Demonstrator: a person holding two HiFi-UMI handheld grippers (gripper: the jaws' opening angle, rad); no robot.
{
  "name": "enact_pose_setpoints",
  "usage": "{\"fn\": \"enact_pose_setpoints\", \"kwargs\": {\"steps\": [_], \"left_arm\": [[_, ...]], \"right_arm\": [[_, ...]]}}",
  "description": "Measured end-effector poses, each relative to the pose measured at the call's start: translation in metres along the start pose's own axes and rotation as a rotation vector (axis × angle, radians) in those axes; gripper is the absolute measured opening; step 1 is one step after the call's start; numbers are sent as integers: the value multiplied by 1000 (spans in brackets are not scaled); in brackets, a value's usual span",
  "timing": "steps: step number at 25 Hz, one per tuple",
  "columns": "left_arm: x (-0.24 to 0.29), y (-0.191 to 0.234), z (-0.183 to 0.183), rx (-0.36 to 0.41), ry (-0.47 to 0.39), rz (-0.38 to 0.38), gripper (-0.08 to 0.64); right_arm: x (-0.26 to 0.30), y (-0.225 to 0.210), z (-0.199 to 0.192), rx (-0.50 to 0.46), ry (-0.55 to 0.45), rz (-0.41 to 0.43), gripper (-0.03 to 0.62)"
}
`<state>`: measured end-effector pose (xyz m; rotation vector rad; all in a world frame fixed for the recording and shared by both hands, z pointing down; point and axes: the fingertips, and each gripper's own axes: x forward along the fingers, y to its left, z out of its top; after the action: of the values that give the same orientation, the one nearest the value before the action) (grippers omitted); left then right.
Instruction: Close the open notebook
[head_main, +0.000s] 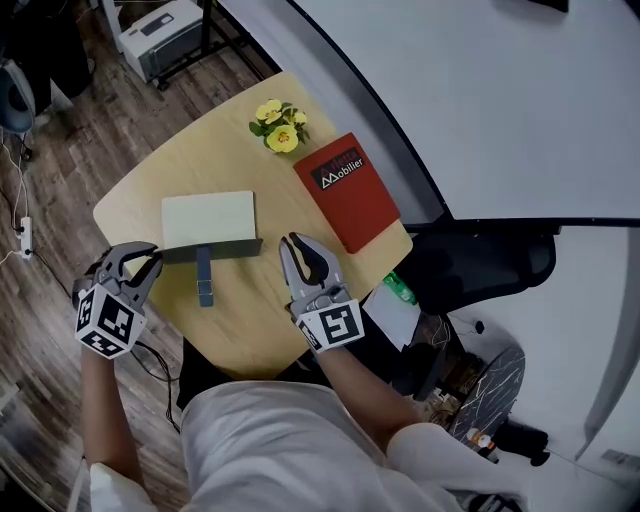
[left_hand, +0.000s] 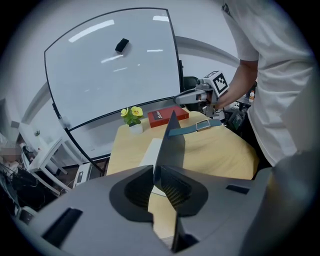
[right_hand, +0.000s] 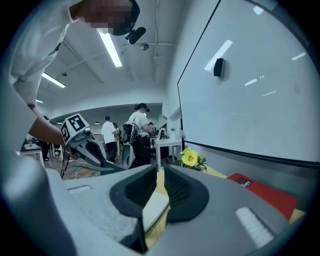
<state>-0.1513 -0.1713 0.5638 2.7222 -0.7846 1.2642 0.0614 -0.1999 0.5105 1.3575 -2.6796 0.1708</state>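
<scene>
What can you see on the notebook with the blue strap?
The notebook lies on the wooden-looking table, partly open. Its cream pages lie flat and look blank. Its dark cover stands up on edge, and the left tool is pinching one end of it. A blue-grey strap with a buckle sticks out from the cover toward the person.

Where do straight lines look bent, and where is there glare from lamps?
Left gripper view: the whiteboard edge bows, lamp streaks shine on it, and the corners are black. Right gripper view: the same bending, glare on the whiteboard, and a bright ceiling lamp. Head view: little bending, even light on the table.
</scene>
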Motion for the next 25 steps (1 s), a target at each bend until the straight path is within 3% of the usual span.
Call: {"fn": "enact_pose_setpoints", "kwargs": {"steps": [6, 19, 25], "left_arm": [[17, 22, -2, -55, 8, -16, 52], [58, 57, -16, -132, 17, -105, 71], [79, 67, -32, -219, 29, -142, 81]], "right_arm": [[5, 6, -5, 25, 14, 35, 45], [8, -6, -19, 61, 45, 0, 45], [10, -5, -24, 73, 59, 0, 44]]}}
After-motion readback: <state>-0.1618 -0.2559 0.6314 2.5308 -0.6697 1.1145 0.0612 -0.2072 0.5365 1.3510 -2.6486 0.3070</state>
